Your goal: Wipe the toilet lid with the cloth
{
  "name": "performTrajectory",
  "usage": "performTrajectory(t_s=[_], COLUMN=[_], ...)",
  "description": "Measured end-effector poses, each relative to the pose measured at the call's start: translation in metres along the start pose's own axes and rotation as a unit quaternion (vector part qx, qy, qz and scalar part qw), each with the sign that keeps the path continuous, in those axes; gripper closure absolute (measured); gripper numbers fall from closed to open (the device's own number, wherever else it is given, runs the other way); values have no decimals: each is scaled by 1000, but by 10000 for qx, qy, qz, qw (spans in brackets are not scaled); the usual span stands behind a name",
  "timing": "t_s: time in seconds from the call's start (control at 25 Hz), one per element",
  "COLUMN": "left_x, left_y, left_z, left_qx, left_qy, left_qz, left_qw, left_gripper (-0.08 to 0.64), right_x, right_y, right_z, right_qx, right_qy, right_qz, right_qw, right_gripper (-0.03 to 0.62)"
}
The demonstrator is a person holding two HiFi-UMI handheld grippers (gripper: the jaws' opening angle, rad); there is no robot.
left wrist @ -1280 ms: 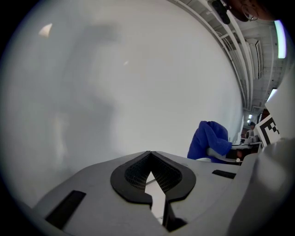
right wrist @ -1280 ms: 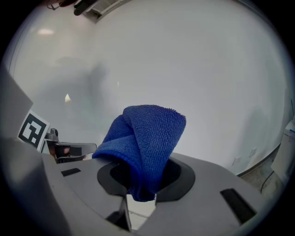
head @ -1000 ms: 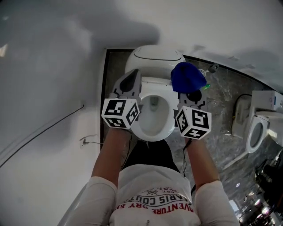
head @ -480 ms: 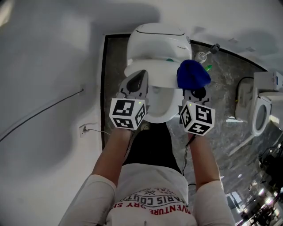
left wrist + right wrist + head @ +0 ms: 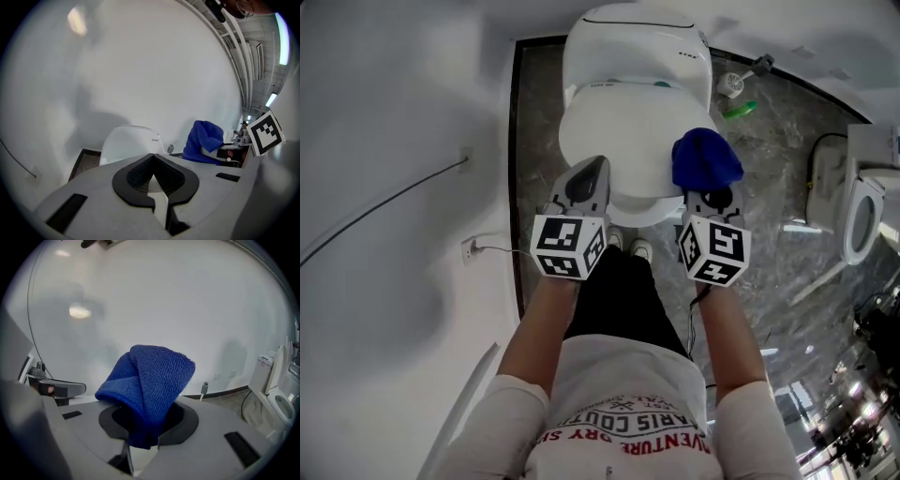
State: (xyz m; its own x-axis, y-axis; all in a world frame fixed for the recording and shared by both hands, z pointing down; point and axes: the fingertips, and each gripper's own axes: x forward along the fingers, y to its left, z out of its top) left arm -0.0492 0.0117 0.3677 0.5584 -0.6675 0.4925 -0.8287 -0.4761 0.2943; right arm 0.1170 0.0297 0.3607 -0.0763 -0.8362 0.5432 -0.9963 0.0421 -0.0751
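The white toilet's lid [image 5: 623,141] lies shut over the bowl, with the tank [image 5: 633,42] behind it. My left gripper [image 5: 591,169] is shut and empty, its tip over the lid's front left edge; in the left gripper view its jaws [image 5: 152,157] meet in front of the tank [image 5: 129,140]. My right gripper [image 5: 709,192] is shut on a folded blue cloth [image 5: 706,157], held beside the lid's right edge. In the right gripper view the cloth [image 5: 150,380] stands up out of the right gripper [image 5: 143,441] and hides the lid.
A toilet brush holder [image 5: 736,82] and a green object [image 5: 739,110] sit on the marble floor right of the tank. A second toilet [image 5: 862,216] stands at far right. A white wall with a socket and cable [image 5: 472,248] runs close on the left.
The lid, upright one second ago with the bowl showing, has come down and now covers the seat. Both grippers have drawn back toward the toilet's front; the cloth stays in the right one.
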Motion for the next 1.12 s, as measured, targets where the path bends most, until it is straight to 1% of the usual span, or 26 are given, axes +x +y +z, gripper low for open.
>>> performTrajectory(t_s=[0.08, 0.2, 0.32, 0.4, 0.64, 0.8, 0.88, 1.0, 1.12], left_x=[-2, -7, -12, -11, -6, -3, 1, 9, 15], left_y=[-1, 3, 5, 3, 6, 11, 13, 16, 20], left_z=[-19, -45, -70, -89, -152, -190, -208, -232, -253], left_qx=[-9, -29, -90, -90, -76, -76, -100, -199, -399], left_qy=[134, 172, 174, 278, 584, 859, 979, 1131, 1256], left_qz=[59, 230, 451, 520, 587, 642, 636, 645, 734], left_qw=[9999, 9996, 9988, 9982, 9965, 9942, 9931, 9913, 9886], left_gripper=[554, 554, 554, 554, 554, 554, 554, 554, 554], right_x=[-5, -9, -9, -10, -8, -4, -1, 5, 11], right_y=[1, 6, 7, 3, 5, 7, 6, 4, 3], right_z=[-18, -43, -67, -85, -142, -178, -195, -217, -238], right_qx=[-15, -41, 60, 148, 118, 324, 296, 241, 178], right_qy=[96, 131, 149, 243, 458, 657, 751, 855, 927], right_qz=[65, 187, 341, 397, 502, 549, 562, 601, 634], right_qw=[9999, 9997, 9993, 9988, 9976, 9958, 9952, 9942, 9935], right_gripper=[505, 505, 505, 505, 505, 505, 505, 505, 505])
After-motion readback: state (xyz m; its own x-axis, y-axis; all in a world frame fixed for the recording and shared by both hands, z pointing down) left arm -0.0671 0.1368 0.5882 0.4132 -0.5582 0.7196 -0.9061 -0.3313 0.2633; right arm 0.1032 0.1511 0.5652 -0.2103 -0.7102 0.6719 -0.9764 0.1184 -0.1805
